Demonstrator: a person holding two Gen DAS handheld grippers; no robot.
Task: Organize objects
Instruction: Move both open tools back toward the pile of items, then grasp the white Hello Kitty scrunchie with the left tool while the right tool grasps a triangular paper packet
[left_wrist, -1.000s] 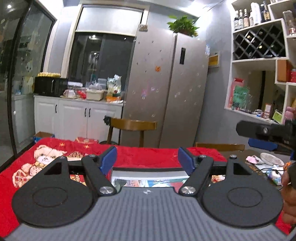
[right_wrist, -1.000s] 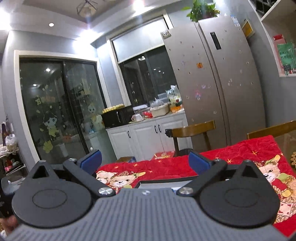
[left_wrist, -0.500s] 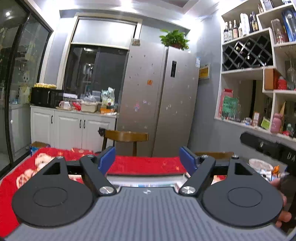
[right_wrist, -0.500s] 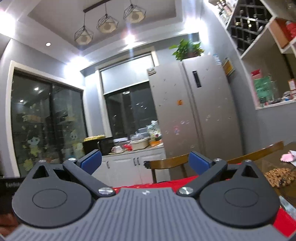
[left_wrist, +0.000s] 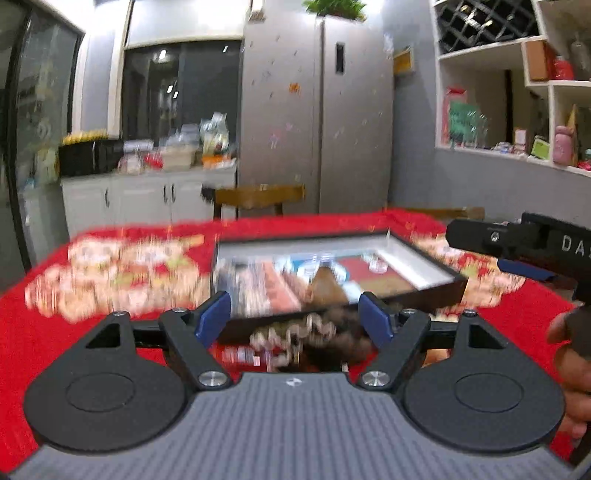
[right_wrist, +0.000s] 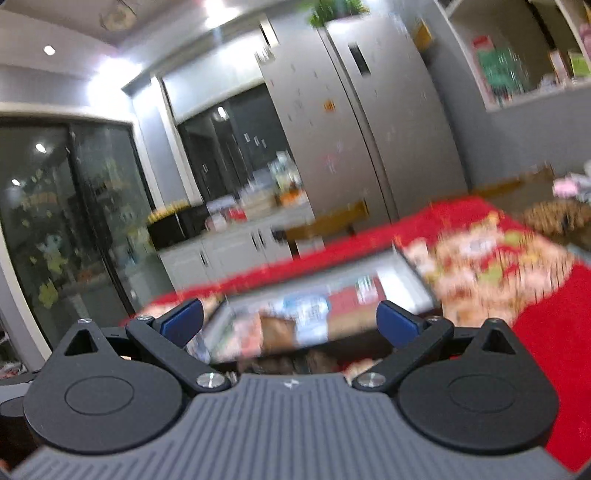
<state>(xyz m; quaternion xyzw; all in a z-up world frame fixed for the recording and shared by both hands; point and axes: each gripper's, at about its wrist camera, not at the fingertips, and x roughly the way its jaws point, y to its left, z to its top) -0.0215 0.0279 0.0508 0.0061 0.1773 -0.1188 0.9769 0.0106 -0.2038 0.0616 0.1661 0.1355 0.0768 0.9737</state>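
A shallow black box (left_wrist: 439, 286) with a white inner wall lies on the red tablecloth, holding several blurred packets. More packets (left_wrist: 295, 339) lie in a loose heap on the cloth in front of it. My left gripper (left_wrist: 295, 317) hovers open above that heap, nothing between its blue pads. In the right wrist view the same box (right_wrist: 413, 291) shows beyond my right gripper (right_wrist: 290, 323), which is also open and empty. The right gripper's black body (left_wrist: 517, 240) and a hand (left_wrist: 570, 354) show at the right edge of the left wrist view.
The red tablecloth (left_wrist: 55, 332) with a bear print covers the table. Wooden chairs (left_wrist: 258, 197) stand at the far edge. Behind are a grey fridge (left_wrist: 317, 118), white cabinets (left_wrist: 147, 199) and wall shelves (left_wrist: 517, 110). A dish of snacks (right_wrist: 557, 218) sits at the far right.
Both grippers have dropped and tilted down from facing the room, so the box and the packets on the cloth now fill the view. Both stay open.
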